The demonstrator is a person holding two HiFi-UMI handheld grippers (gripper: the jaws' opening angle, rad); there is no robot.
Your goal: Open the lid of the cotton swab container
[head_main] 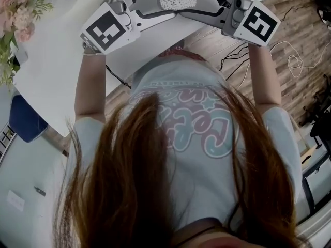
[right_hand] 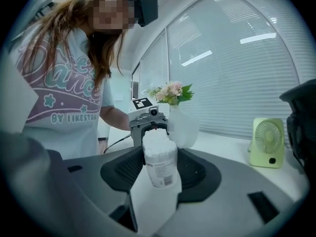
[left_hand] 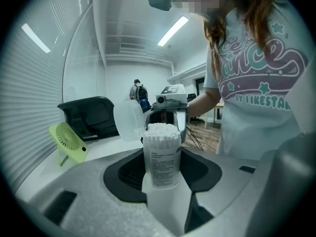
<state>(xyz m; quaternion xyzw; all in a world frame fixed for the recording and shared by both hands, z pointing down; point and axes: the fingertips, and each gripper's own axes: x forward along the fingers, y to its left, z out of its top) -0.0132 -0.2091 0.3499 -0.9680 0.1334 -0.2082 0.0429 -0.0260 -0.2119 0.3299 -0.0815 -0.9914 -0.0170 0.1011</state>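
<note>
Container: a clear plastic cylindrical cotton swab container (left_hand: 161,154) with a printed label on its side stands upright. The two grippers face each other across it.
Lid: the translucent white flip lid (left_hand: 127,121) stands tipped open at the container's top rim. In the left gripper view it is to the container's left.
Swabs: the white swab tips (head_main: 177,0) fill the container's open mouth.
Left gripper: the left gripper (left_hand: 162,169) has its jaws clamped on the container's body, one on each side.
Right gripper: the right gripper (right_hand: 159,174) comes at the container from the opposite side. Its jaws stand apart with the container between them, close against its sides. Whether the pads press on it cannot be made out.
Table: a white tabletop (head_main: 62,61) lies below the container.
Fan: a small light-green desk fan (left_hand: 69,143) sits on the tabletop, well apart from the container, on the lid's side.
Flowers: pink flowers (head_main: 15,14) with green leaves are well to the left of the container in the head view.
Person: a person (head_main: 196,154) with long brown hair and a pale printed T-shirt stands on the near side of the container.
</note>
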